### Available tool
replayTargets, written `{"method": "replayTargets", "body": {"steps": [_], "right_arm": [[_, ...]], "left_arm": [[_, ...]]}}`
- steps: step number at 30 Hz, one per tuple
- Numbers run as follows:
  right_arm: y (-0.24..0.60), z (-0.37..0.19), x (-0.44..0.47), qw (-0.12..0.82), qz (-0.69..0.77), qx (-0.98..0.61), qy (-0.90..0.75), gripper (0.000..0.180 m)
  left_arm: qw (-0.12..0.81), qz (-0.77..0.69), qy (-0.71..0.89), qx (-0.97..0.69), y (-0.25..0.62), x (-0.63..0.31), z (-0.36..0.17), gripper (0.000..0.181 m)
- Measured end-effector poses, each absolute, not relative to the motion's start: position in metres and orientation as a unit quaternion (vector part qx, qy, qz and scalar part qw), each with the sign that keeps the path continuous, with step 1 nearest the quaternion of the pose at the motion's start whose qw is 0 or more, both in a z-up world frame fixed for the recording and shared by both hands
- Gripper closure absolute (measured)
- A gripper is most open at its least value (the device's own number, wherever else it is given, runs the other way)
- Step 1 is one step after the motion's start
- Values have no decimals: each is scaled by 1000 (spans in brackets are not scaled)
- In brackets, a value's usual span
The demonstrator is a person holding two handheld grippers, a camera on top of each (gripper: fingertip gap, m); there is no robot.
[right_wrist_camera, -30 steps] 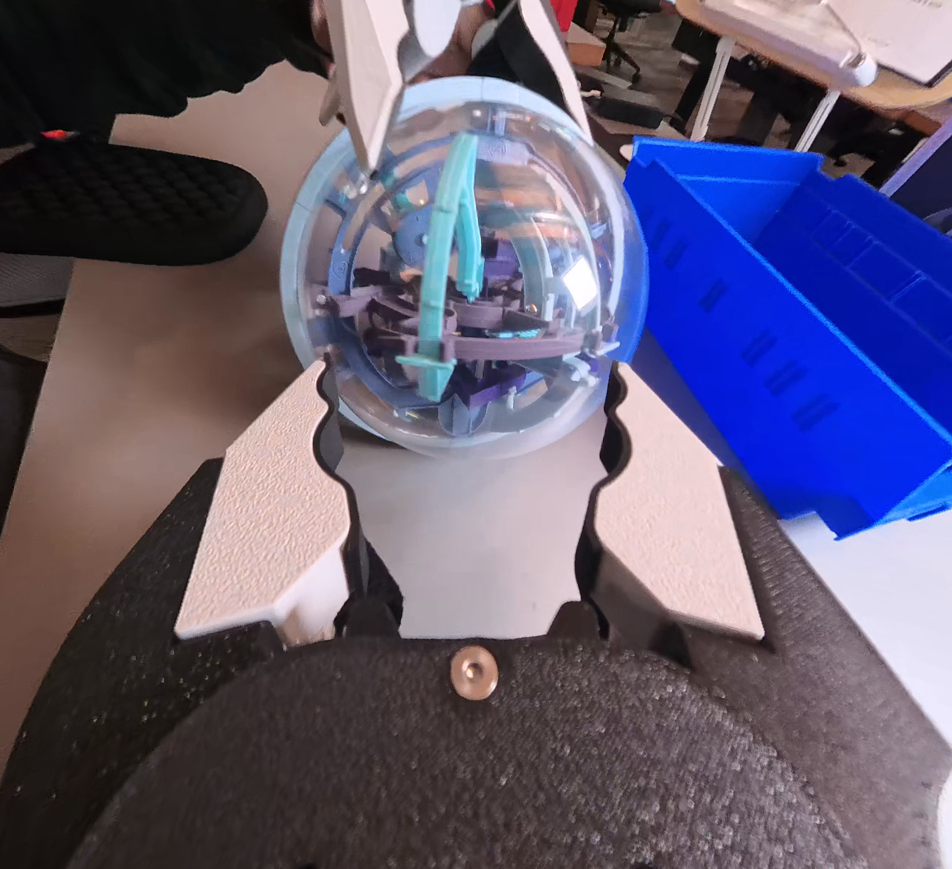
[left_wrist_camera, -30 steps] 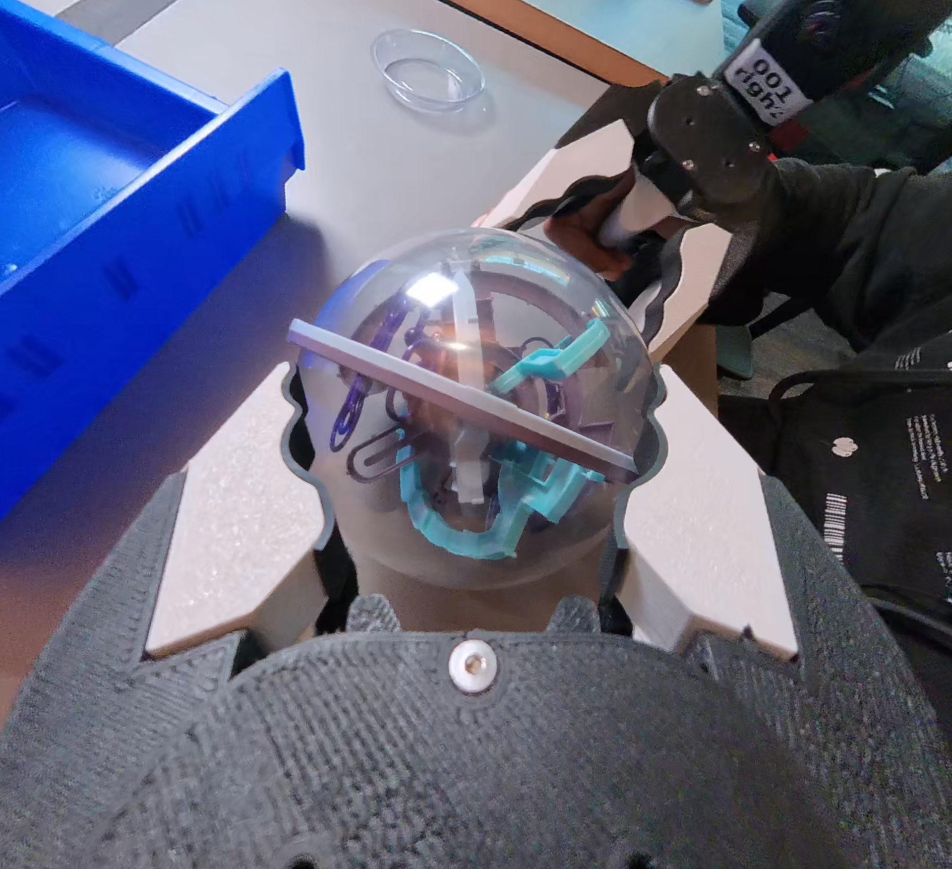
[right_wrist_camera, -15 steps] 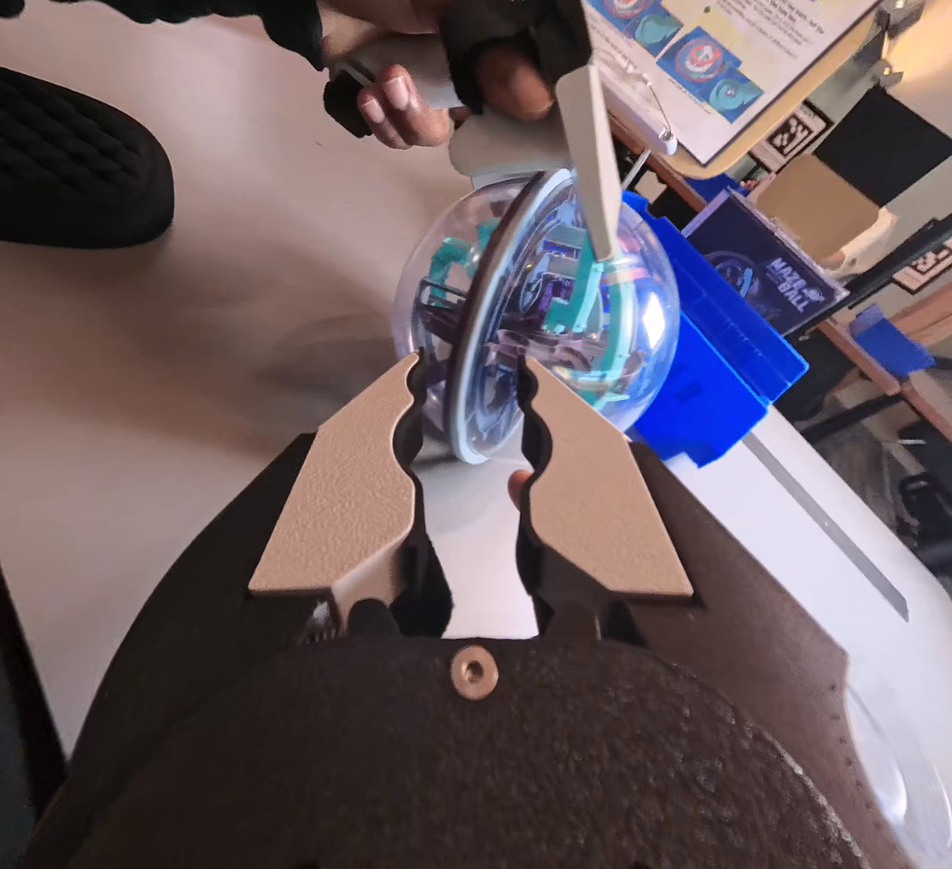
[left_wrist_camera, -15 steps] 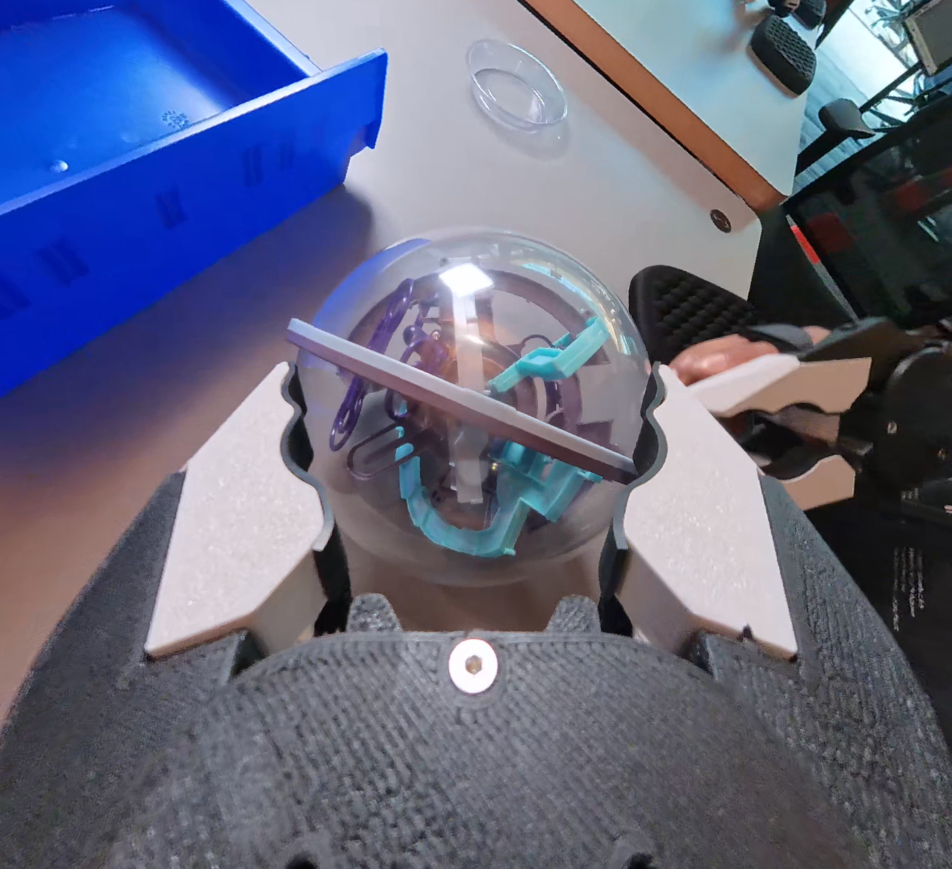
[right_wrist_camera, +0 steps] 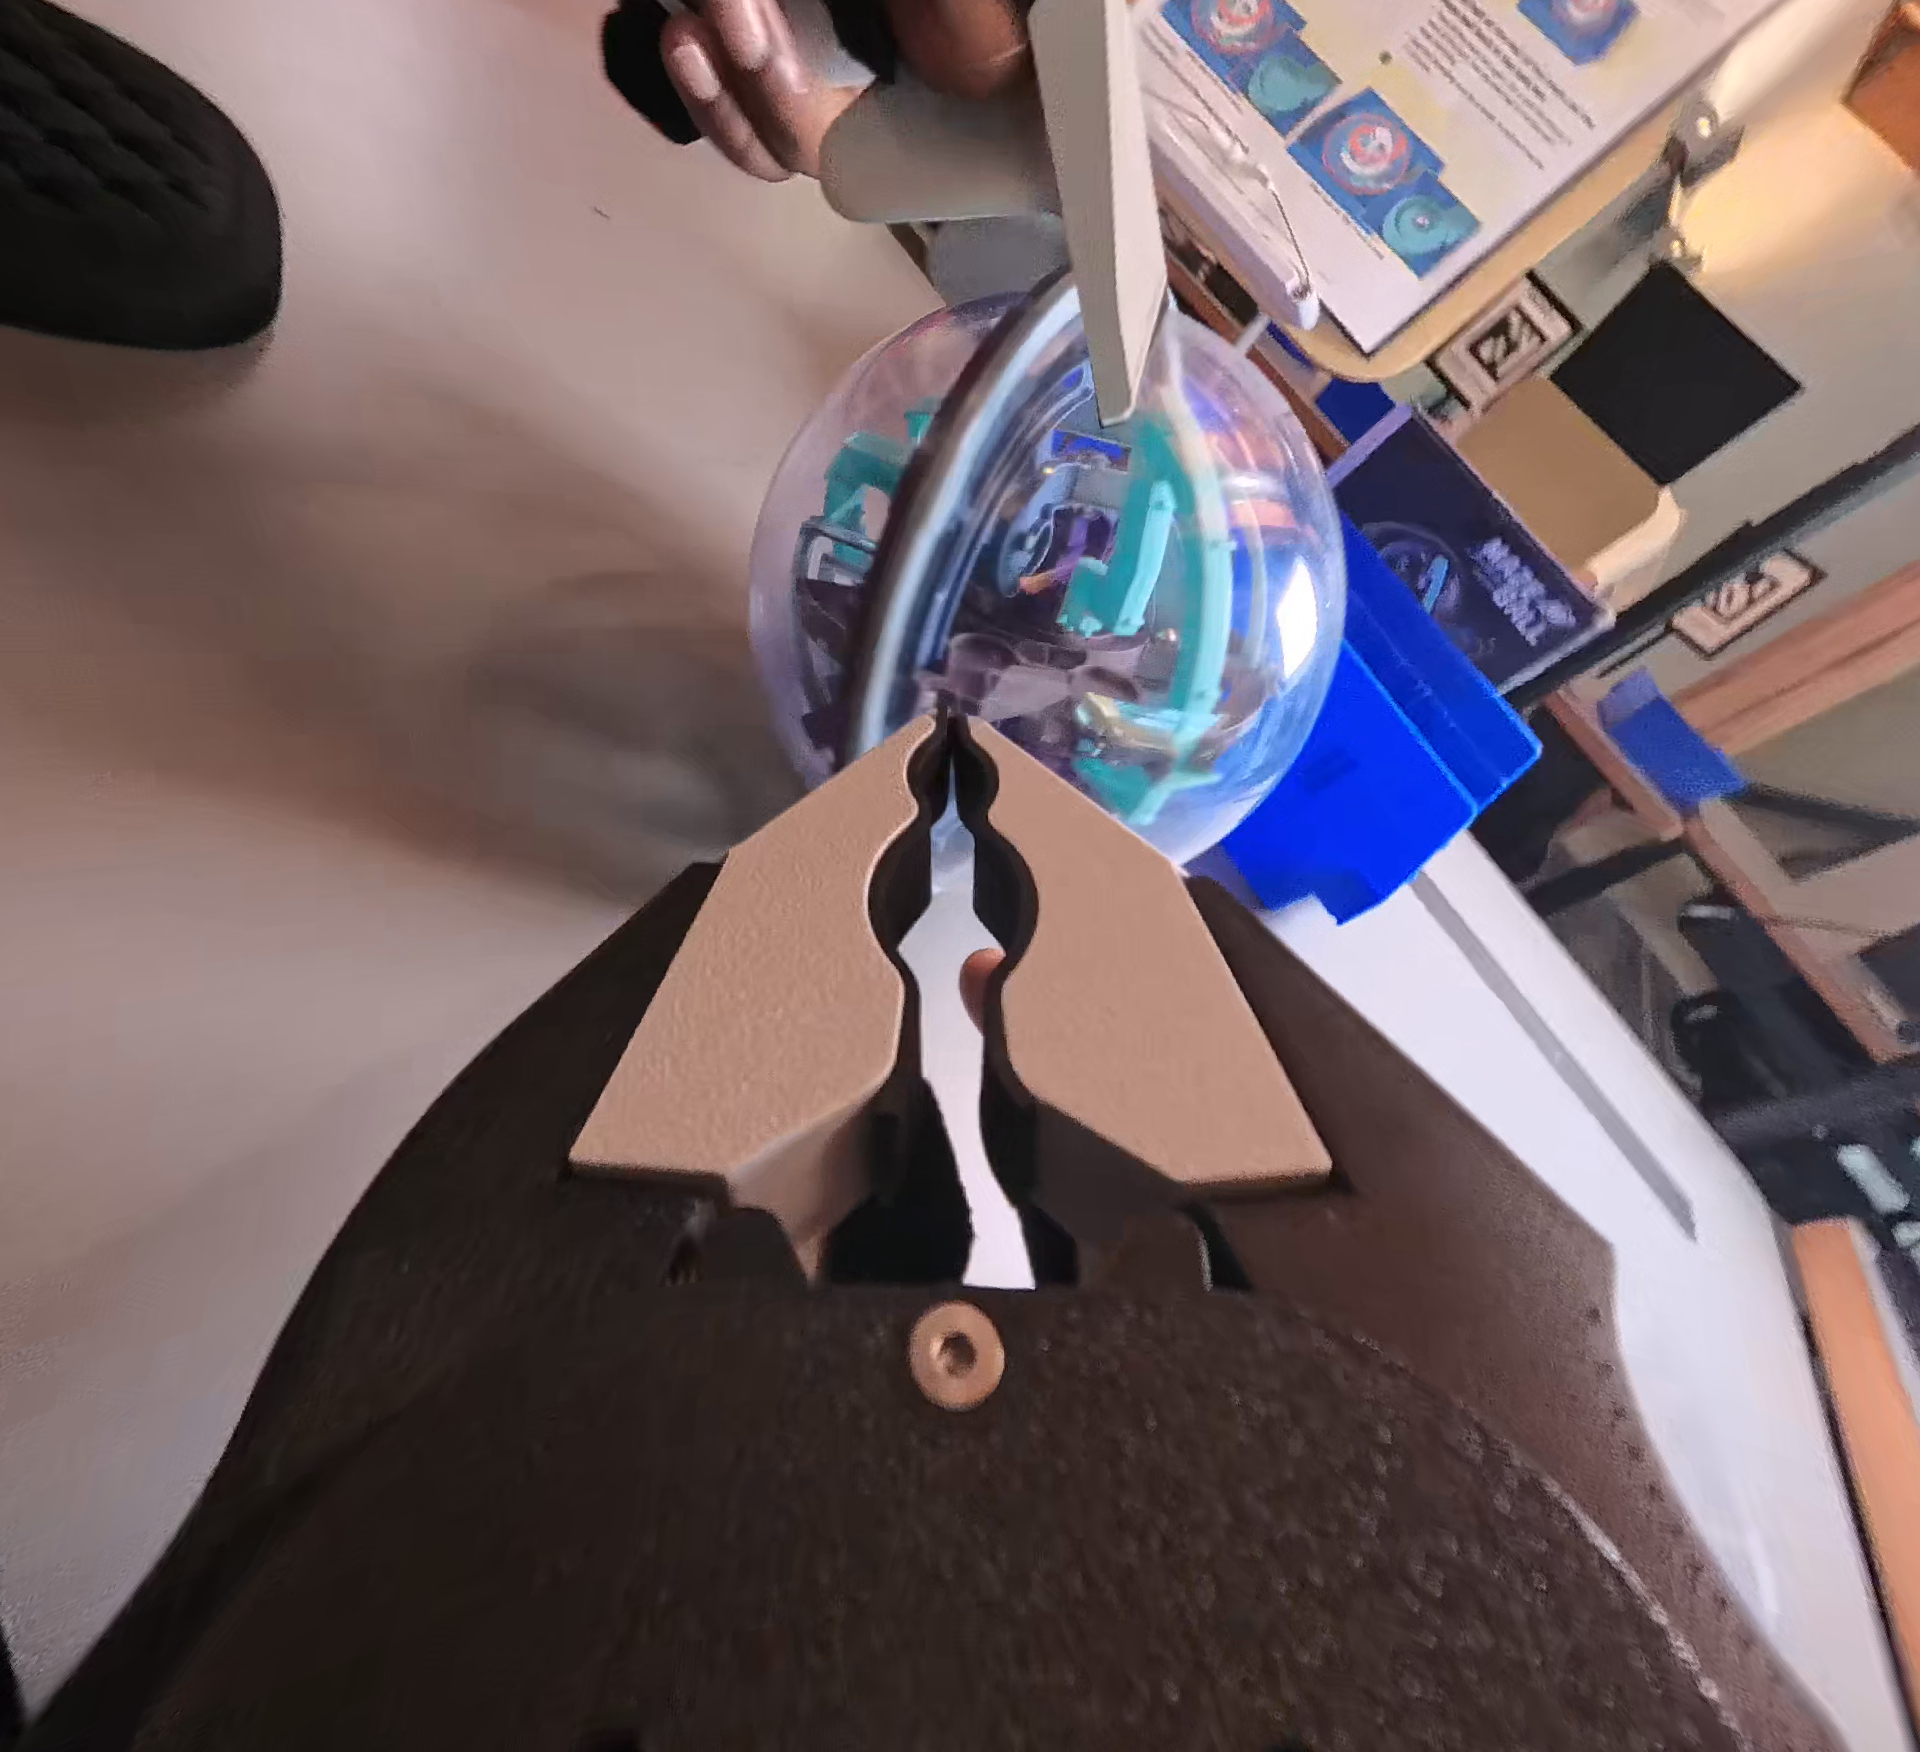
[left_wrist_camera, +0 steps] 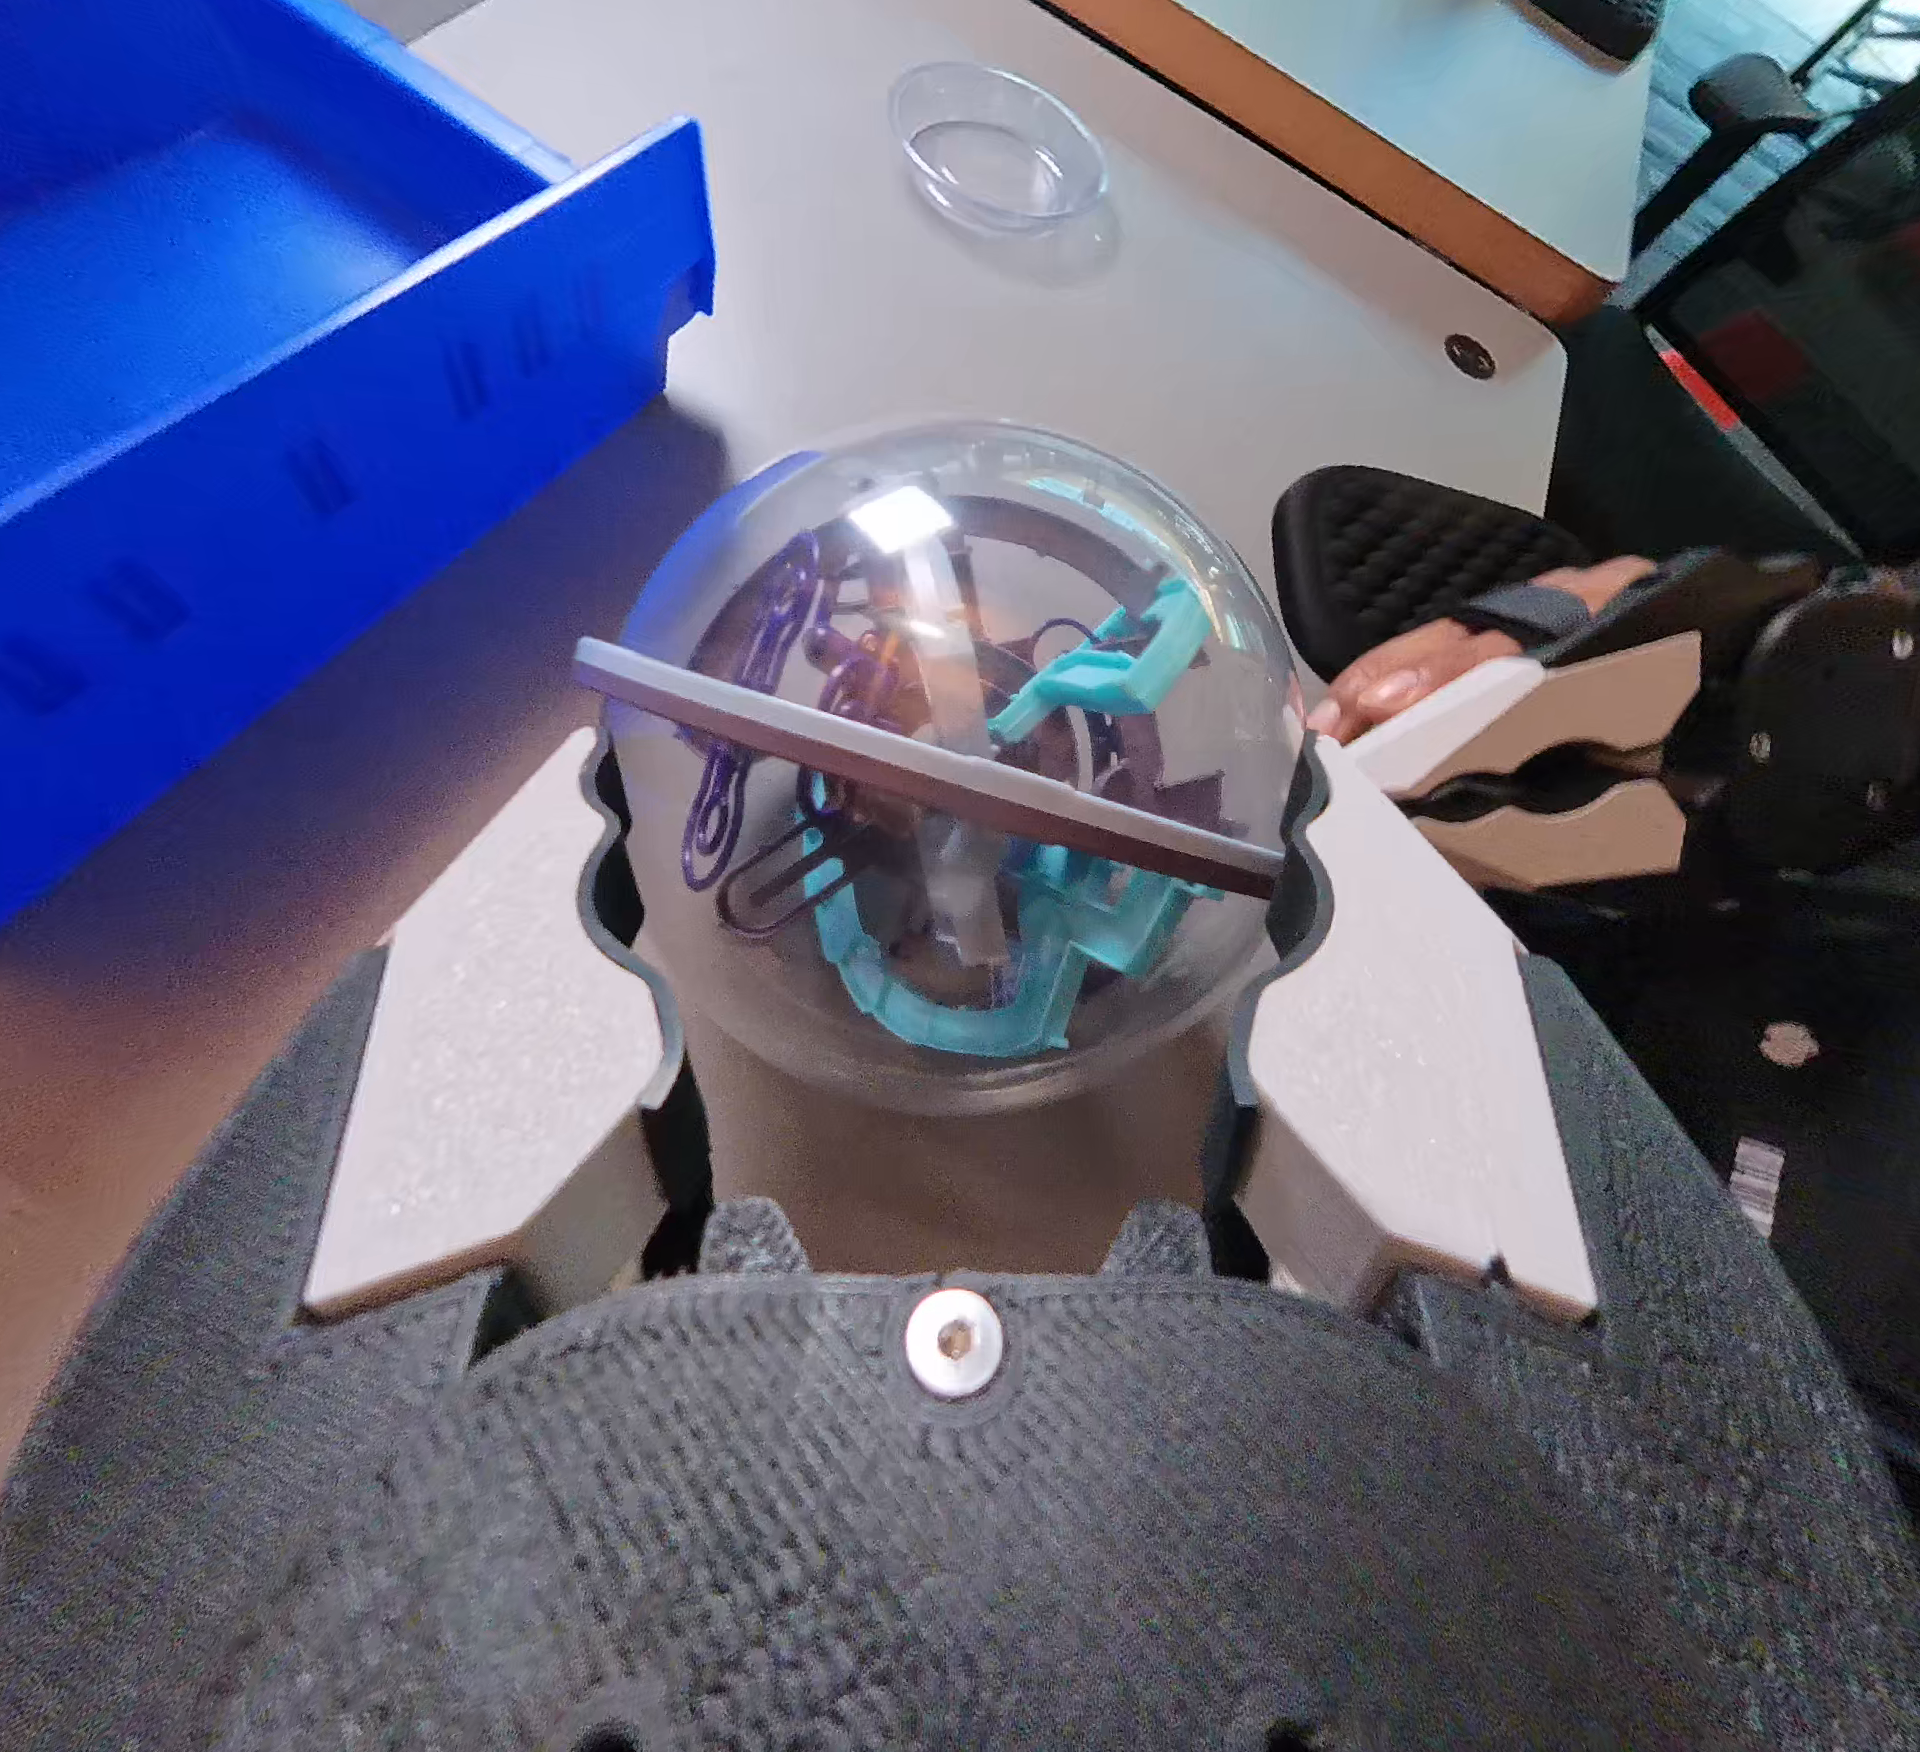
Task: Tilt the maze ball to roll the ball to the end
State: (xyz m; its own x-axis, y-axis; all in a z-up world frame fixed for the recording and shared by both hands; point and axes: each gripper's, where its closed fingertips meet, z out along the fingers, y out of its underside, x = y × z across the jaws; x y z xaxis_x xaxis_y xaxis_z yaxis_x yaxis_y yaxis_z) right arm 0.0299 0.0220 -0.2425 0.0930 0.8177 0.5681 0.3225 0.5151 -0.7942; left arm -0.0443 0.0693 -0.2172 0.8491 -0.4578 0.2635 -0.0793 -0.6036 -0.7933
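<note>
Pale table [left_wrist_camera: 852, 268] bears blue bin [left_wrist_camera: 312, 372], clear dish [left_wrist_camera: 995, 149].

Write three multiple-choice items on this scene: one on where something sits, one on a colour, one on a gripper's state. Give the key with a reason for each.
1. Where does the clear round dish sit?
A. inside the blue bin
B. on the table, beyond the maze ball
C. on top of the maze ball

2. What colour is the bin beside the maze ball?
A. red
B. green
C. blue

3. How is the right gripper?
A. shut, holding nothing
B. wide open
C. shut on the dish

Key:
1 B, the dish lies alone on the pale table, past the ball.
2 C, its walls are bright blue in both views.
3 A, its fingertips meet with nothing between them, while the left gripper alone clamps the ball.
</note>
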Motion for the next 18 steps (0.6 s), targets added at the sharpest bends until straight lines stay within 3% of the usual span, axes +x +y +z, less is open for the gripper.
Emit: {"method": "replayTargets", "body": {"steps": [8,15,18], "right_arm": [[29,-240,38,594,211,-420,-653,180],[32,-235,36,561,255,-454,-644,105],[23,-225,33,589,238,-437,-636,119]], "left_arm": [[445,-278,212,-825,62,-37,-211,63],[430,-286,135,-846,67,-47,-213,64],[427,-286,93,-853,71,-50,-213,65]]}}
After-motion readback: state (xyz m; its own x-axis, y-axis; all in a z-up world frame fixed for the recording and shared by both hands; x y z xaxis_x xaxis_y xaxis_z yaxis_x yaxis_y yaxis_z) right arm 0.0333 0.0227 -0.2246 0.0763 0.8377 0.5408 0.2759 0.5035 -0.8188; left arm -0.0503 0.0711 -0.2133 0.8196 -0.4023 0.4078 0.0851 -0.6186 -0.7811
